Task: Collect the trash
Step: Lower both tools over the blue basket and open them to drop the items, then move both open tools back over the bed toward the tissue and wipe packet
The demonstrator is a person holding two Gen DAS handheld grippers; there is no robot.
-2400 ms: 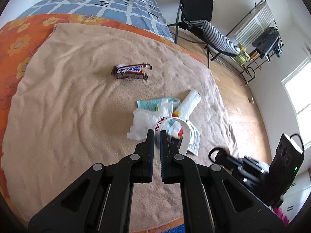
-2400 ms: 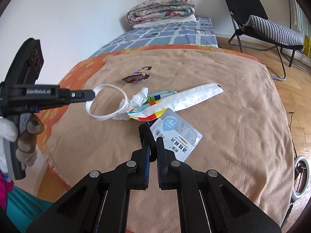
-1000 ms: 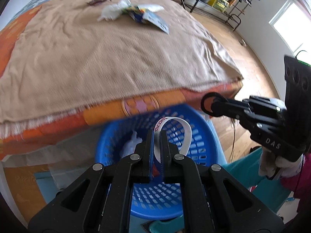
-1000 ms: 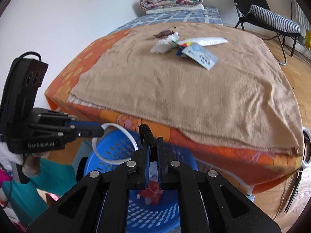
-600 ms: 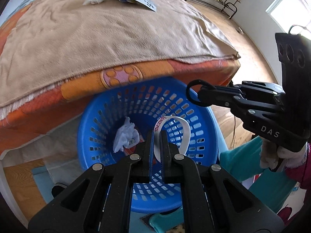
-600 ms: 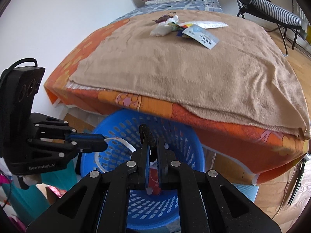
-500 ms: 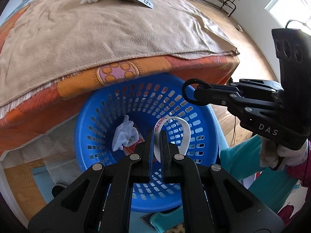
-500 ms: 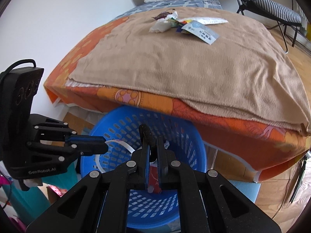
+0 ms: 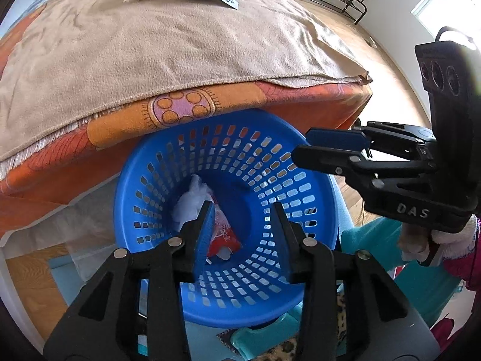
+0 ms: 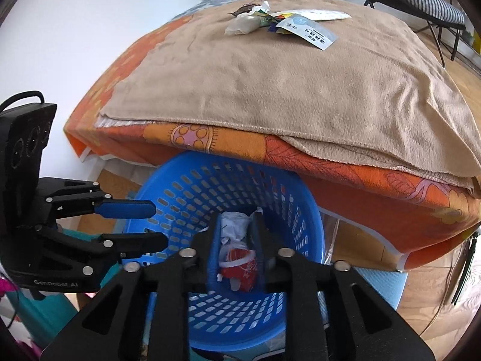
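Left wrist: both claws opening, empty, above trash [image 9: 221,234] in blue basket [image 9: 144,162]

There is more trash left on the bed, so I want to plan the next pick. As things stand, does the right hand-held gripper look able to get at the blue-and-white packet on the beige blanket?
Probably yes. The right hand-held gripper is opening and empty over the blue basket, and the packet lies uncovered on the blanket, nothing between. It is well up the bed, so the hand must lift and reach.
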